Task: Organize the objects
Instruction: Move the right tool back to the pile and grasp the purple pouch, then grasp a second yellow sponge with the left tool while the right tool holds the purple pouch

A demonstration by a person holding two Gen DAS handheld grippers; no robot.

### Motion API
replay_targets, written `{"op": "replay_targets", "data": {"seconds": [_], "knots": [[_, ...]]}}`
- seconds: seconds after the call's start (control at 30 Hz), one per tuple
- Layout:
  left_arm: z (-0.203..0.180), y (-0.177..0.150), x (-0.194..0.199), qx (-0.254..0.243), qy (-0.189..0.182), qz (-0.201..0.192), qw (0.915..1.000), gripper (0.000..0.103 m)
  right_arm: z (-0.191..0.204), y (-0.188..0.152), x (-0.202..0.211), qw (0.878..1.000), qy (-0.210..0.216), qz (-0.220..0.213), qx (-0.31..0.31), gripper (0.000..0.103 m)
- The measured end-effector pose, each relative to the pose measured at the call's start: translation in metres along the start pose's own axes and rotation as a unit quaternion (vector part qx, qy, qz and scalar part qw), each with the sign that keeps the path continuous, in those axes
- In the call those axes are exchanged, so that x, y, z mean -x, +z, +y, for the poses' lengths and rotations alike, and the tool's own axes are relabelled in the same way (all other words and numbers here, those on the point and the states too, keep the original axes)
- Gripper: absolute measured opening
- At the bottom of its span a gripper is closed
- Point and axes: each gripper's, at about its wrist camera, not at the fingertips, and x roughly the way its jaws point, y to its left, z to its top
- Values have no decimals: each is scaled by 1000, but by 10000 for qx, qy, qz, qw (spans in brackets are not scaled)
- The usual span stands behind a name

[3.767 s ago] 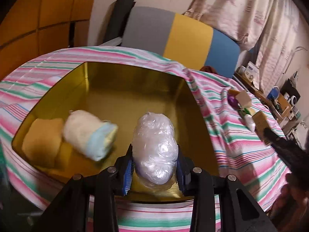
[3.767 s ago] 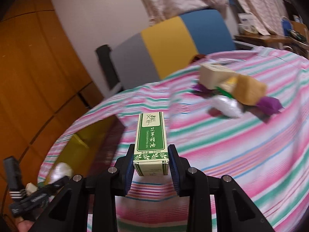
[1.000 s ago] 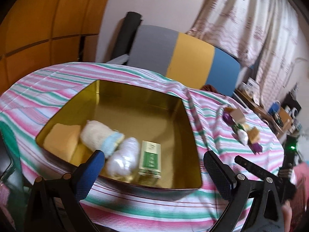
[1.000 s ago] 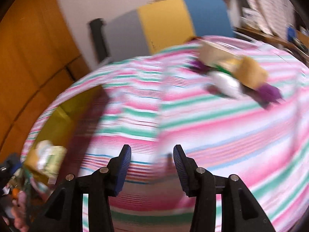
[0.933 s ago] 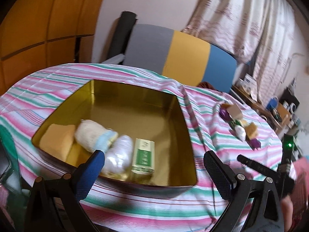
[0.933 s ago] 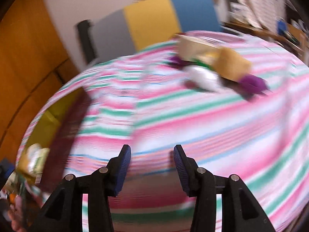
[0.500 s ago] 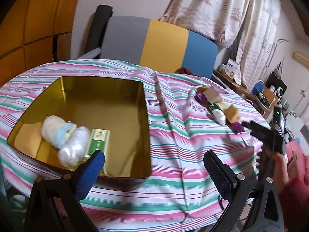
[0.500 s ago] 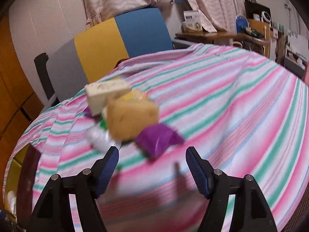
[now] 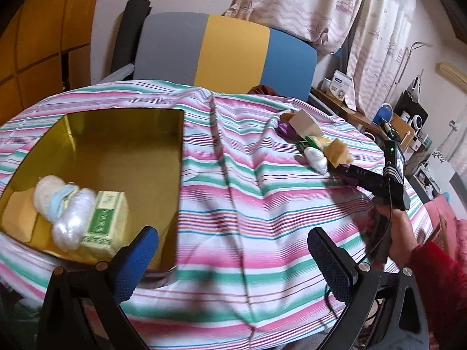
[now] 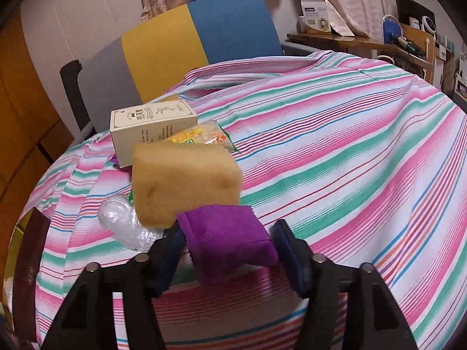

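The right gripper (image 10: pixel 227 250) tilts down over the striped pink-and-green tablecloth (image 10: pixel 335 157), its jaws closing around a small purple fabric pouch (image 10: pixel 224 239) that lies just right of a tan sponge block (image 10: pixel 184 180). The left gripper (image 9: pixel 233 256) hovers right of the gold rectangular tin (image 9: pixel 122 134), fingers spread wide and empty.

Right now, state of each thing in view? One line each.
Left gripper: open, nothing between the jaws.
Right gripper: jaws closing around the purple packet, not yet clamped.
Purple packet: lying on the cloth.
Gold tin: lidless, partly filled.
Green box: lying flat in the tin.
Yellow sponge: on the pile, untouched.
White carton: lying on its side.
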Motion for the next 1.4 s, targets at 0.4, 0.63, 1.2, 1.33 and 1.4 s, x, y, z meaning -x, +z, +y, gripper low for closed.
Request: {"op": "replay_targets", "data": {"seconds": [0.4, 0.63, 1.2, 1.33, 1.4], "knots": [[-60, 39, -54, -226, -249, 70, 9994, 103, 3, -20, 28, 9989, 112, -457, 30, 48], [-101, 54, -115, -640, -310, 452, 9964, 103, -18, -27, 45, 9936, -201, -942, -594, 48], [-156, 106, -174, -221, -1366, 517, 9890, 103, 10, -28, 44, 9900, 950, -999, 291, 48], [-145, 107, -176, -15, -1432, 495, 9885, 103, 32, -31, 46, 9836, 1215, -1000, 876, 48], [-131, 103, -177, 217, -1494, 460, 9875, 101, 39, -33, 45, 9808, 1344, -940, 1052, 48]]}}
